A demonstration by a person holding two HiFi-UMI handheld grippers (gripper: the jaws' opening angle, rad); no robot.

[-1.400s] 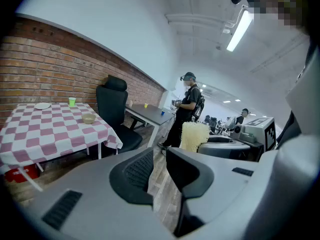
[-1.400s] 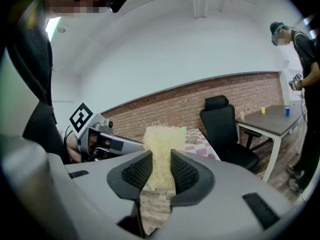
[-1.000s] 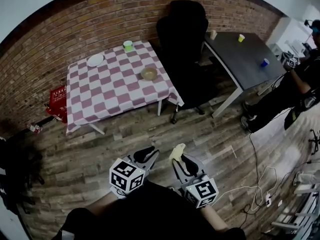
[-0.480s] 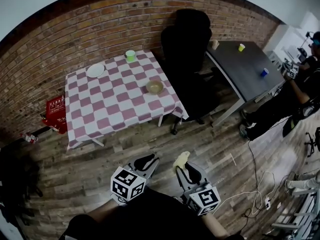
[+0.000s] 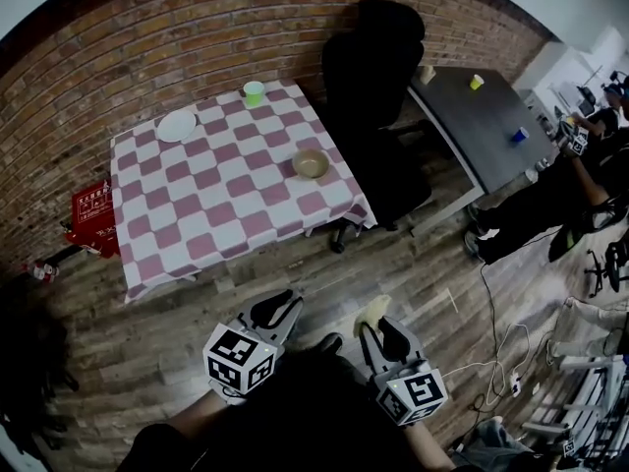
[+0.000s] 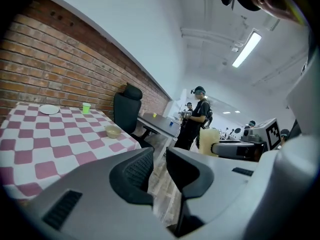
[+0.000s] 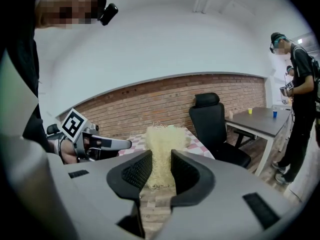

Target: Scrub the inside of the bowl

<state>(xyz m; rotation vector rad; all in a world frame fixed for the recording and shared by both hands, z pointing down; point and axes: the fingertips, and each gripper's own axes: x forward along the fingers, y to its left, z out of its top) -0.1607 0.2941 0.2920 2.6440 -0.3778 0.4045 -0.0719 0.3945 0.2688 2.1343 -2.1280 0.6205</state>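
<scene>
Right gripper (image 7: 161, 170) clamps the scrubber (image 7: 162, 139), its length sticking forward beyond the jaws; left gripper (image 6: 160, 166) gapes empty.

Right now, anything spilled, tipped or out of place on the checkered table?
Nothing stands out. The bowl, green cup and plate sit upright on the checkered table, no spills visible. The right gripper clamps the scrubber; the left gripper is empty, fingers apart.

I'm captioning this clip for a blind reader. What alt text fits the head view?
Seen from above, a person holds two tools over a wood floor: the right tool grips a pale fibrous scrubber, the left tool is open and empty. Ahead stands a checked table with a bowl, a plate and a green cup.
</scene>
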